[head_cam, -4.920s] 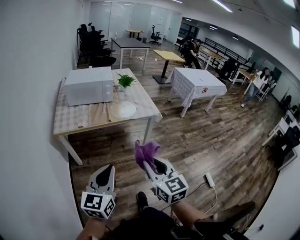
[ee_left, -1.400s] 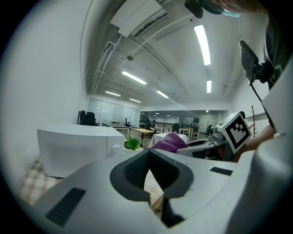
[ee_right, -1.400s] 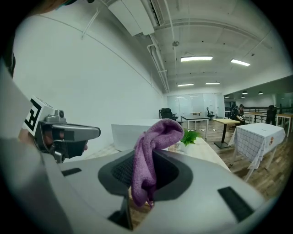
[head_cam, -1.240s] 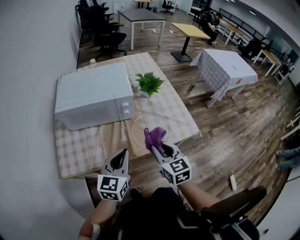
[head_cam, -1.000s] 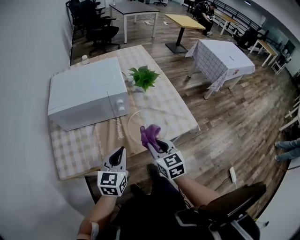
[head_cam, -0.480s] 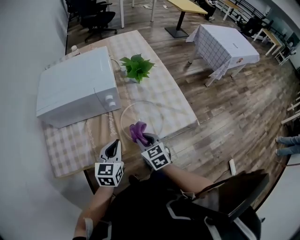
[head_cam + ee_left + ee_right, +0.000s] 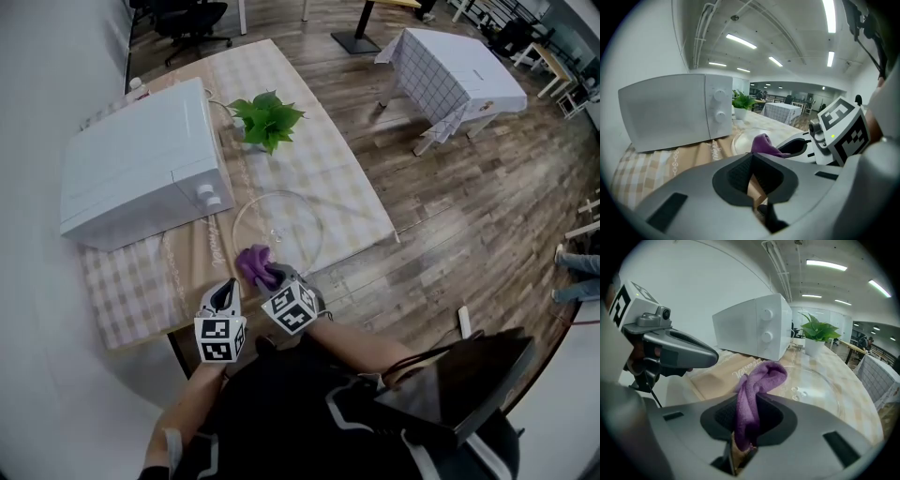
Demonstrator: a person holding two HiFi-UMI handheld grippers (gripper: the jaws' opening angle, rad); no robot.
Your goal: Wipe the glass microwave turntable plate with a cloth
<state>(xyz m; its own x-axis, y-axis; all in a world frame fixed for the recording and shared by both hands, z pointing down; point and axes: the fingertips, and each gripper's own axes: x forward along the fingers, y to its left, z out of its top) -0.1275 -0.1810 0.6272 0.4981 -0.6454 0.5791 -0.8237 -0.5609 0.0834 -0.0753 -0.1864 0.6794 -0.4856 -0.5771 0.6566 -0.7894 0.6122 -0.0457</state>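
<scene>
Cloth: purple cloth (image 7: 251, 263) was clamped in the fingers of the right gripper (image 7: 270, 277), at the near rim of the glass turntable plate (image 7: 281, 220), contact unclear | left gripper (image 7: 225, 292): fingers pressed together, empty, just beside the right | plate lay flat on the checked counter (image 7: 328, 169), before the white microwave (image 7: 136, 173).

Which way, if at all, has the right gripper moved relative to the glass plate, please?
Yes. The right gripper has come forward from over the floor; its purple cloth now overlaps the near rim of the glass plate.
</scene>
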